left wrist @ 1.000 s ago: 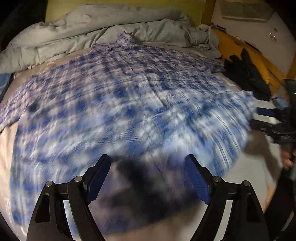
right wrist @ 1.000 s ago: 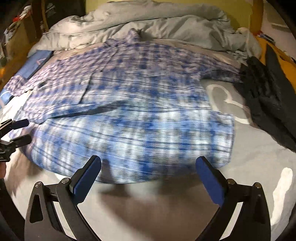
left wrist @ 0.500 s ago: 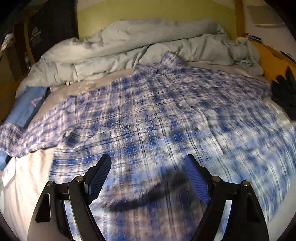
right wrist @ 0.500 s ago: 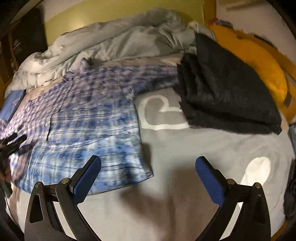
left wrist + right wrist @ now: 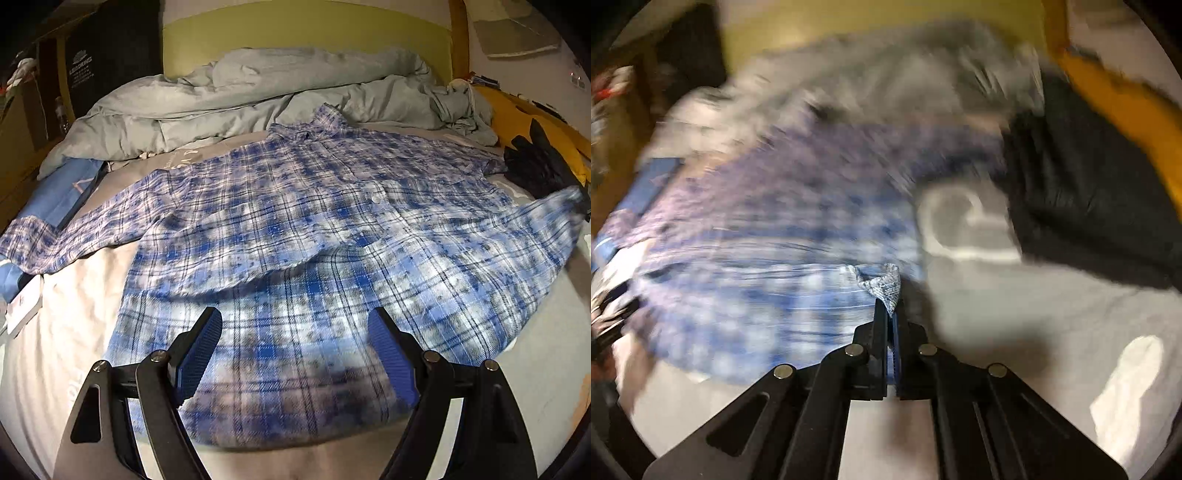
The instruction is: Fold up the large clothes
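Left wrist view: a blue-and-white plaid shirt lies spread front-up across the bed, collar toward the far headboard and a rumpled grey duvet, one sleeve trailing to the left edge. The left gripper hangs over the near hem with its jaws wide and nothing between them, seemingly placed to take that hem for a fold. At far right the shirt's corner lifts off the sheet and smears into blur, and what raises it is cut off by the frame. Dark folded clothing rests against a yellow cushion beyond.

Right wrist view: the right gripper has its jaws clamped narrow on a bunched corner of the plaid shirt, probably to carry that side across. Heavy motion blur dissolves the plaid and the duvet. A white heart print on the sheet and the dark clothing at right stay readable. The object at the left rim is too smeared to identify.
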`<action>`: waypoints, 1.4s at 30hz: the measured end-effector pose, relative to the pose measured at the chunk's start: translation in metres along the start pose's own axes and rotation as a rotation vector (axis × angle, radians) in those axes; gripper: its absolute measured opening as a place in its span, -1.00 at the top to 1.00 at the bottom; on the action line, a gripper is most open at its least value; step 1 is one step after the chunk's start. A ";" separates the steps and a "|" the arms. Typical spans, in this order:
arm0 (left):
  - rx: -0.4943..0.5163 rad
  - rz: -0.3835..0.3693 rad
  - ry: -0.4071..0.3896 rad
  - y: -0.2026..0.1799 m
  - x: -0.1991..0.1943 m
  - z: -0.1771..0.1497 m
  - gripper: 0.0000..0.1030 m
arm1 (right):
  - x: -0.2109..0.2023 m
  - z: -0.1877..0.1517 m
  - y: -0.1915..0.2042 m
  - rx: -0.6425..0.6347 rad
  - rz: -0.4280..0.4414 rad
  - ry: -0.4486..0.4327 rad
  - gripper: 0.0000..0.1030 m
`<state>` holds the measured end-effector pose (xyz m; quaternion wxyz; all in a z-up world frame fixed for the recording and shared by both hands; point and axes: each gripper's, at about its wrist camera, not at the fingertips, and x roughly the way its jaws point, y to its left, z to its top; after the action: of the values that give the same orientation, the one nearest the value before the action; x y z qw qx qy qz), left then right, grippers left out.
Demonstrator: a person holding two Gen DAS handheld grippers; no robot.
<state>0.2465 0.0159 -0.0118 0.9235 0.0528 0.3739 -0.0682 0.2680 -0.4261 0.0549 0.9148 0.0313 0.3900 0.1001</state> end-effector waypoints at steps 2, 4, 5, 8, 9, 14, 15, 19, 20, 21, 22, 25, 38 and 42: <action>-0.007 0.002 -0.007 0.002 -0.002 0.000 -0.61 | -0.039 0.002 0.022 -0.083 0.040 -0.122 0.97; -0.012 0.011 -0.015 0.004 -0.001 0.001 -0.61 | -0.059 0.009 0.034 -0.114 0.037 -0.198 0.97; -0.013 0.019 -0.014 0.004 0.001 0.002 -0.61 | -0.060 0.014 0.035 -0.098 0.035 -0.215 0.97; -0.024 0.049 -0.007 0.007 0.011 0.004 -0.61 | -0.041 0.032 0.025 -0.029 -0.004 -0.205 0.97; -0.026 0.062 -0.008 0.008 0.014 0.005 -0.61 | -0.027 0.038 0.020 -0.012 -0.035 -0.182 0.97; -0.012 0.200 -0.028 0.017 0.030 0.003 -0.61 | 0.062 0.045 -0.019 0.044 -0.141 0.031 0.96; -0.017 0.207 -0.026 0.020 0.032 0.003 -0.61 | 0.076 0.044 -0.025 0.052 -0.150 0.067 0.96; -0.052 0.222 -0.010 0.031 0.037 0.002 -0.61 | 0.100 0.034 -0.037 0.057 -0.143 0.114 0.96; -0.058 0.225 -0.010 0.033 0.037 0.002 -0.61 | 0.101 0.033 -0.039 0.059 -0.138 0.118 0.96; -0.064 0.226 -0.010 0.035 0.036 0.003 -0.61 | 0.104 0.032 -0.040 0.063 -0.131 0.126 0.96; -0.068 0.229 -0.011 0.037 0.035 0.002 -0.61 | 0.108 0.031 -0.042 0.064 -0.127 0.145 0.95; -0.070 0.257 -0.025 0.044 0.025 0.003 -0.61 | 0.113 0.024 -0.043 0.062 -0.165 0.197 0.81; -0.323 0.208 0.100 0.165 0.022 0.002 -0.72 | 0.077 0.024 -0.036 0.085 -0.121 0.102 -0.16; -0.244 0.129 0.109 0.159 0.038 0.000 -0.35 | 0.086 0.024 -0.031 0.053 -0.121 0.124 -0.16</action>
<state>0.3001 0.1689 -0.0312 0.9038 -0.0322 0.4248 0.0402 0.3479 -0.4379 0.0065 0.8921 0.0259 0.4497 0.0361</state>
